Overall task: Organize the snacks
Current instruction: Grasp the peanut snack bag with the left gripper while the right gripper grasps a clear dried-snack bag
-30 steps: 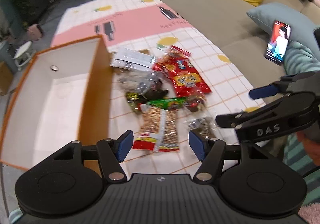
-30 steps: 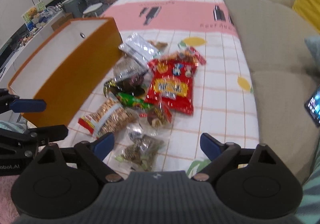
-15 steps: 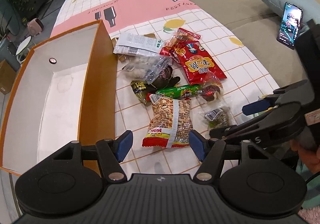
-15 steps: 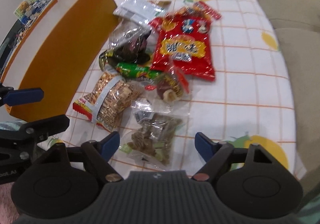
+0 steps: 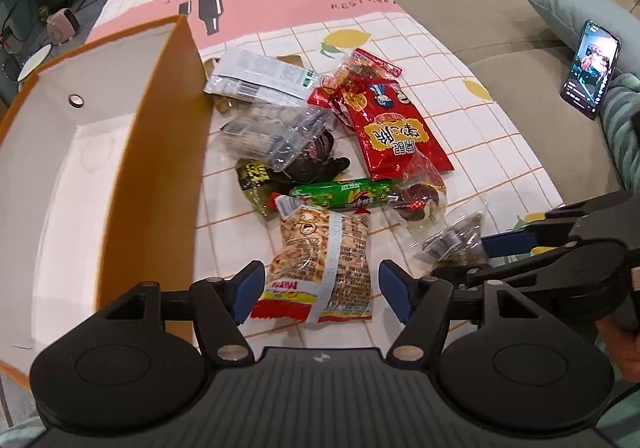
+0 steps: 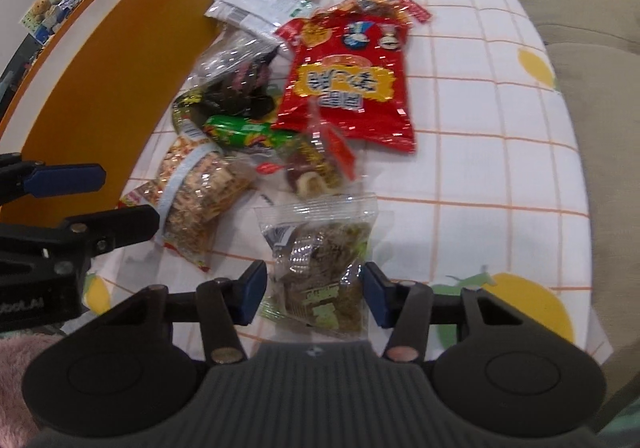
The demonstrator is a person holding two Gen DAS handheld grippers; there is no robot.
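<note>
Right gripper point(image 6: 314, 294) jaws closing around clear snack bag point(image 6: 320, 268) near tablecloth edge point(image 6: 596, 336).

Checked tablecloth point(image 5: 460, 60), orange box point(image 5: 160, 152), snack pkts point(image 5: 320, 184)

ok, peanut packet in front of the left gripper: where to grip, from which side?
Grip the peanut packet across its short width at the near, red-edged end, coming down from above. It lies flat on the tablecloth, long axis running away from the left gripper, whose open jaws already straddle that end. Its far end sits under the green tube snack, so probably avoid that end.
</note>
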